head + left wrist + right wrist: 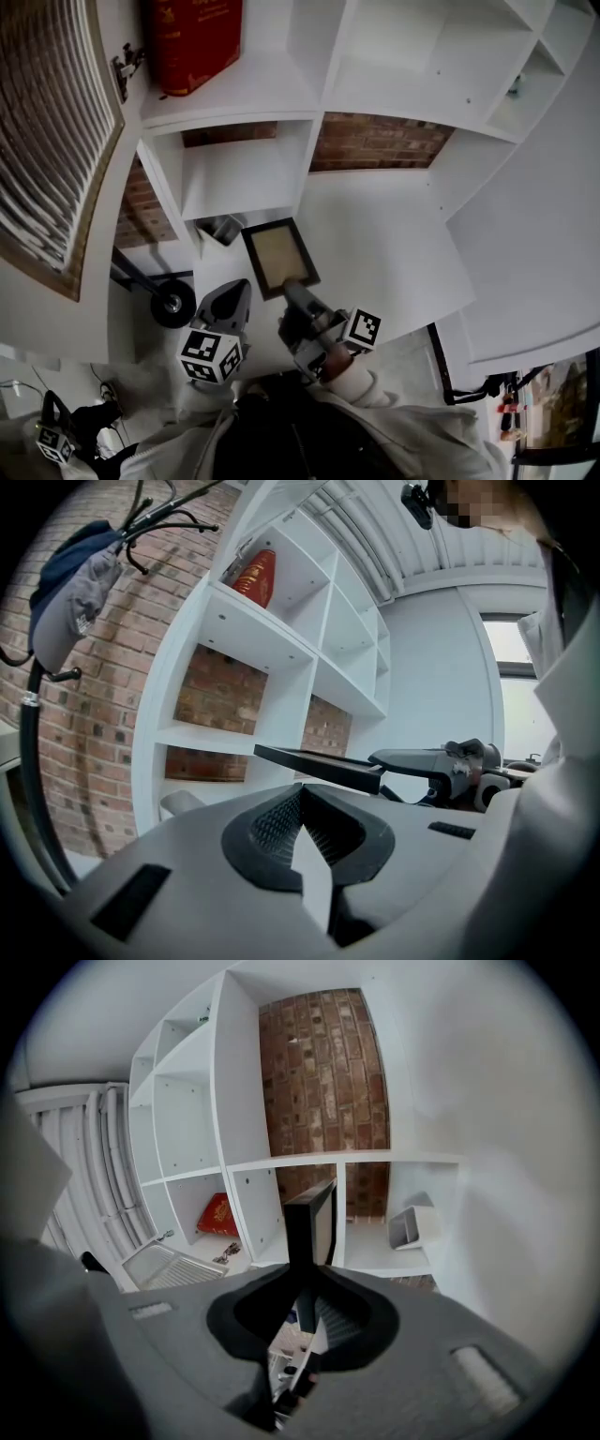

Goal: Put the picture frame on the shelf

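A dark picture frame with a tan inside hangs in front of the white shelf unit. My right gripper is shut on its near edge. In the right gripper view the frame stands edge-on between the jaws, before an open compartment. The left gripper view shows the frame lying flat in the air, with the right gripper behind it. My left gripper floats just left of the frame, shut and empty.
A red book stands in an upper compartment. A small grey bin sits in a lower one. A coat stand with a blue-grey garment rises at the left, its base on the floor. Brick wall shows behind the shelves.
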Demonstrator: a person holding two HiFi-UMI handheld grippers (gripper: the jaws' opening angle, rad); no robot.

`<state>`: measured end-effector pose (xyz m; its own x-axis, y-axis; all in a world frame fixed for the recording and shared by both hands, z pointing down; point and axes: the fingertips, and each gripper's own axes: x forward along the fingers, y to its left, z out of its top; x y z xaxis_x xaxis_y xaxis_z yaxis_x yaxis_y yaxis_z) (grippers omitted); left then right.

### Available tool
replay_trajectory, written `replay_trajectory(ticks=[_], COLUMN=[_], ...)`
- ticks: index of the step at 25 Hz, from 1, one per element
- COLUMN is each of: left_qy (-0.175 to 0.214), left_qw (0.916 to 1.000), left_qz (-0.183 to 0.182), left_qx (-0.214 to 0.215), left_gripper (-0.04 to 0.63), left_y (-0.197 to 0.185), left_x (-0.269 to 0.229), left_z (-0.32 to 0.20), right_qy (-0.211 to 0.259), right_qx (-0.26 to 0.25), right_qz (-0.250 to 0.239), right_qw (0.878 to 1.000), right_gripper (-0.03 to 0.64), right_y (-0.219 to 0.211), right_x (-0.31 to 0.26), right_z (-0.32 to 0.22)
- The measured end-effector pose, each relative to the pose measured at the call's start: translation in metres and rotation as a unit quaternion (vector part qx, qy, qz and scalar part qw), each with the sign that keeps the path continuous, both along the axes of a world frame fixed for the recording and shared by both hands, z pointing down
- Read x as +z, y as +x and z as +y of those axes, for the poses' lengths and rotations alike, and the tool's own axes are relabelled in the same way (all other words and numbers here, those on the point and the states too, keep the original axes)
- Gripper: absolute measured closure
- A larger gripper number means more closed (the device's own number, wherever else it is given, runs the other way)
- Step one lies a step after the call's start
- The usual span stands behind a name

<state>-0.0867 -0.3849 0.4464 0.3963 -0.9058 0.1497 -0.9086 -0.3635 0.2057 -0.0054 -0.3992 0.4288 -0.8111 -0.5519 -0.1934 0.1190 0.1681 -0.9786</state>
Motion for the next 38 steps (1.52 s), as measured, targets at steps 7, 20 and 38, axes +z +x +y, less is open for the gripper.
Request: replay_trajectory(ticks=[7,20,38], left_qy=[0.004,0.007,-0.004], left_qw=[0.9995,0.9974,0.9949], left_qz=[-0.005,-0.021,-0.017], left_qx=[-0.032,-0.068,-0.099], left_gripper=[0.592,0.592,0.592], left_y=[-0.009,-0.019,-0.046], left_x=[-0.007,-0.013,-0.002], left_z=[-0.017,-0.048,-0.105], right_qy=[0.008,0.030,0.030], right_qx=[-0.028,-0.051,-0.055], right_qz=[-0.009,-0.023,-0.013], right_qw=[1.000,0.998,0.998], right_gripper=[0.549,0.549,0.549], right_y=[-0.009,-0.024,-0.051], right_x=[-0.010,-0.024,-0.008], right_z=[-0.025,-0.066,-0.124])
